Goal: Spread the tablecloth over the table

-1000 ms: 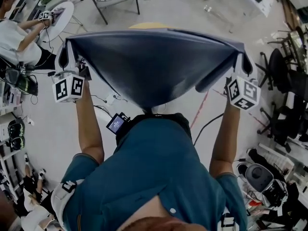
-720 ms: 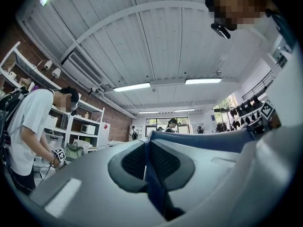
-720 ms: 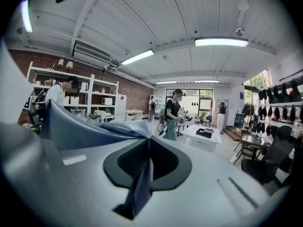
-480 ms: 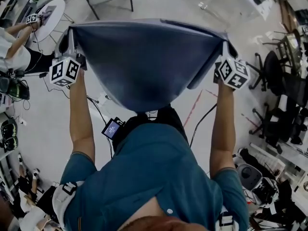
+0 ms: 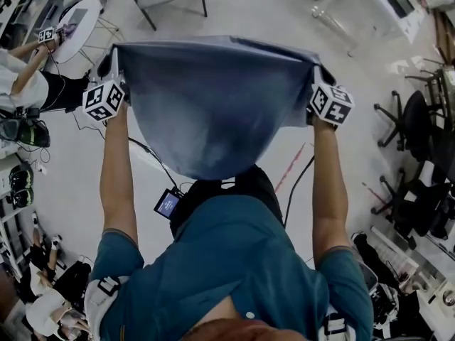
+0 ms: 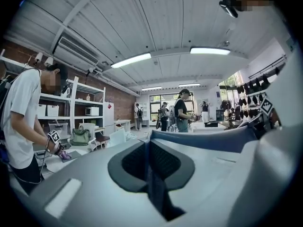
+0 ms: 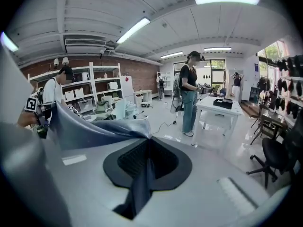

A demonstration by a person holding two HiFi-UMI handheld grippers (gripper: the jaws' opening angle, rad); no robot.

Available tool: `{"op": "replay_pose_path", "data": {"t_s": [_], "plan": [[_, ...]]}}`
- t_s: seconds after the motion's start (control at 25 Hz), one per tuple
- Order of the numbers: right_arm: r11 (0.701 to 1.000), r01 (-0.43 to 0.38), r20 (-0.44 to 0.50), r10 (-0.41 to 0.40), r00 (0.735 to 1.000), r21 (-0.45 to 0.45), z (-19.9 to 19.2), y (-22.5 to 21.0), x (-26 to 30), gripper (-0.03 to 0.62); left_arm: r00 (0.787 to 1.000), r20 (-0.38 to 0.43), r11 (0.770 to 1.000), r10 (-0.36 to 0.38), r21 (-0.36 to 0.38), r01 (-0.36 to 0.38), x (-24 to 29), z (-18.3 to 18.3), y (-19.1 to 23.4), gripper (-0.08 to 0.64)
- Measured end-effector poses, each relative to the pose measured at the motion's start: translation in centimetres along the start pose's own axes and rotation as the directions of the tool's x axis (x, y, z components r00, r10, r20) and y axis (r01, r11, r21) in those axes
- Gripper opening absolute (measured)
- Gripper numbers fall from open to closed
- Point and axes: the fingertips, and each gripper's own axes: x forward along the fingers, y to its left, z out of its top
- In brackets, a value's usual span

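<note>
Out in front of the person [image 5: 234,261], the tablecloth [image 5: 213,98] hangs wide. The left claw [image 5: 112,62] and the right claw [image 5: 318,77] each pinch a top corner tight. Best to hold both corners level and pulled apart.

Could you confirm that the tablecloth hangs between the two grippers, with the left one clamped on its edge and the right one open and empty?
Not quite: the right gripper is not open and empty; the right gripper view shows it shut on the tablecloth too. The rest stands.
</note>
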Motion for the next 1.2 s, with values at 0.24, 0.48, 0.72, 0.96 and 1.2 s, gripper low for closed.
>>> {"op": "replay_pose_path", "data": {"t_s": [0.24, 0.48, 0.72, 0.96, 1.2], "plan": [[0.999, -0.047, -0.093, 0.046, 0.995, -0.005, -3.4, -1.3, 6.5, 0.023, 0.997, -0.074, 0.999, 0.023, -0.023, -0.024, 3.9, -4.6, 0.2, -0.002], [0.996, -0.084, -0.189, 0.079, 0.979, -0.023, -7.0, -1.9, 11.8, 0.023, 0.984, -0.176, 1.000, 0.026, 0.016, -0.023, 7.1, -9.2, 0.8, -0.002], [0.993, -0.109, -0.262, 0.096, 0.960, -0.037, -10.7, -2.0, 15.9, 0.024, 0.961, -0.276, 0.997, 0.026, 0.079, -0.004, 9.2, -13.3, 1.3, -0.002], [0.991, -0.130, -0.313, 0.113, 0.943, -0.032, -13.6, -1.9, 19.1, 0.025, 0.928, -0.369, 0.994, 0.059, 0.111, -0.019, 10.6, -17.5, 2.0, -0.002], [0.988, -0.150, -0.367, 0.124, 0.922, -0.043, -16.1, -1.7, 21.7, 0.025, 0.892, -0.446, 0.990, 0.078, 0.142, -0.016, 11.1, -21.0, 2.5, -0.002]]}}
